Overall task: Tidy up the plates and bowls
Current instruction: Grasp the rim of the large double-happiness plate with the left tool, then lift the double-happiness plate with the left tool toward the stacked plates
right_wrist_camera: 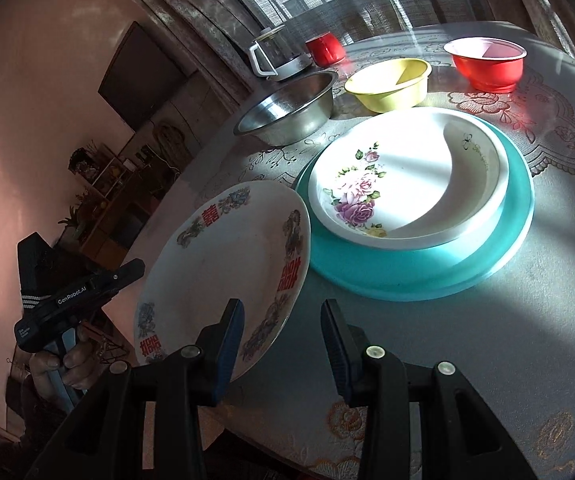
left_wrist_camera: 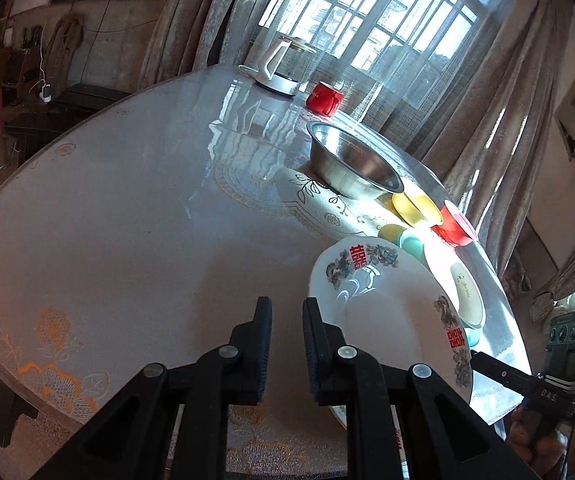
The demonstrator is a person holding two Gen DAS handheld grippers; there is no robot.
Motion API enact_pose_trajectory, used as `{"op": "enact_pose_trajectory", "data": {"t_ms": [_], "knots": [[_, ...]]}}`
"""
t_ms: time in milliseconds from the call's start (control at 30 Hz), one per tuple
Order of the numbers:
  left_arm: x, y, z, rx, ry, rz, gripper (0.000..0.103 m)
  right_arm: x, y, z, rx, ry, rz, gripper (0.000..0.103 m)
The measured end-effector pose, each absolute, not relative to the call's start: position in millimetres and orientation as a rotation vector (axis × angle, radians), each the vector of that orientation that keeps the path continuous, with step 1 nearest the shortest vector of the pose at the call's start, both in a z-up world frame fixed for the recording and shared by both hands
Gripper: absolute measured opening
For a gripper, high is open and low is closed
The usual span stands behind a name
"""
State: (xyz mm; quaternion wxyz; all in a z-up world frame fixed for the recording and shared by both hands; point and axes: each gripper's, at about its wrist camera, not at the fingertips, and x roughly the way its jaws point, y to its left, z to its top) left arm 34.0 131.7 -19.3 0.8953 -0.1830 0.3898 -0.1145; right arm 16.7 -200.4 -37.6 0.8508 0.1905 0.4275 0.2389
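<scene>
White plate with red double-happiness characters, tilted with its near rim raised off the table, just left of a stack formed by a rose-patterned dish nested on a teal plate. The left hand-held gripper has its fingers nearly together, and its right finger overlaps the plate's rim; whether it pinches the rim cannot be told. The right hand-held gripper is spread, its left finger lying against the tilted plate's near edge, nothing between the jaws. Behind the stack stand a steel bowl, a yellow bowl and a red bowl; farther back, a red mug and a glass kettle near the curtained window.
</scene>
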Motion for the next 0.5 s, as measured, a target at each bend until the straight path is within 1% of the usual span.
{"op": "enact_pose_trajectory", "data": {"t_ms": [133, 200, 233, 267, 333, 500], "knots": [[34.3, 125.0, -21.9, -0.353, 0.803, -0.259, 0.016, 18.3, -202.7, -42.2, 0.432, 0.896, 0.5, 0.04], [35.0, 122.6, -24.1, -0.354, 0.803, -0.268, 0.019, 18.9, -203.3, -44.6, 0.445, 0.892, 0.503, 0.04], [35.3, 122.8, -25.0, -0.359, 0.799, -0.276, 0.023, 18.3, -203.3, -45.7, 0.449, 0.891, 0.504, 0.04], [35.7, 122.4, -26.0, -0.363, 0.795, -0.285, 0.03, 18.5, -202.6, -47.1, 0.452, 0.891, 0.51, 0.04], [36.7, 121.4, -27.9, -0.366, 0.794, -0.279, 0.036, 18.2, -201.0, -49.3, 0.464, 0.891, 0.53, 0.036], [40.3, 116.0, -30.1, -0.357, 0.773, -0.288, 0.037, 21.1, -193.4, -55.9, 0.462, 0.89, 0.546, 0.034]]}}
